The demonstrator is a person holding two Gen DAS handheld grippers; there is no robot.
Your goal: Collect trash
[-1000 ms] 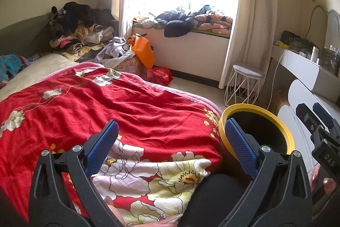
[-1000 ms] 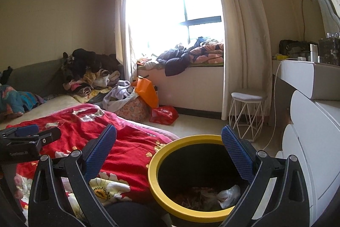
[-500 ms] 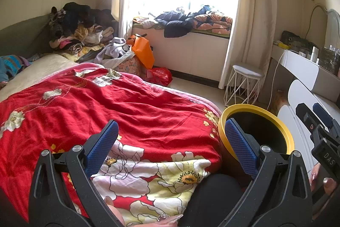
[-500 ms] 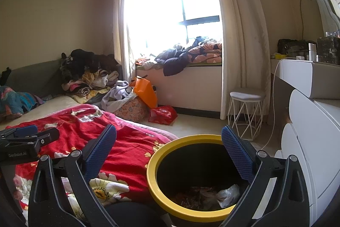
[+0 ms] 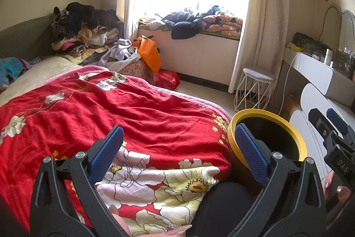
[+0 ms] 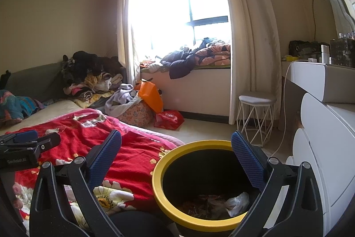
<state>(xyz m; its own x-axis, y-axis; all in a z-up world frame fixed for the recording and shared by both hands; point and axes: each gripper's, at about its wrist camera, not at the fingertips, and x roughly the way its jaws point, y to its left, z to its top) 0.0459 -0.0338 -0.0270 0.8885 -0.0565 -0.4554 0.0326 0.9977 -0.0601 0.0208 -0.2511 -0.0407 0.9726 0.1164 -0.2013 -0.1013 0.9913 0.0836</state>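
Currently both claws, left [image 5: 176, 149] and right [image 6: 176, 153], gape wide, empty. Bin [image 6: 177, 214] sits tight against bed [image 5: 111, 108]: your careless reach could tip it, spilling trash [image 6: 237, 203].

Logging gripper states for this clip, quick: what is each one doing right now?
Left gripper: open, holding nothing, above the red quilt.
Right gripper: open, holding nothing, above the yellow-rimmed bin.

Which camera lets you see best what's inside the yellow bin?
The right wrist view. It looks down into the yellow bin, so the trash at the bottom shows: crumpled white plastic and brownish scraps. The left wrist view catches the bin from the side, partly behind a gripper finger, and its inside looks only black.
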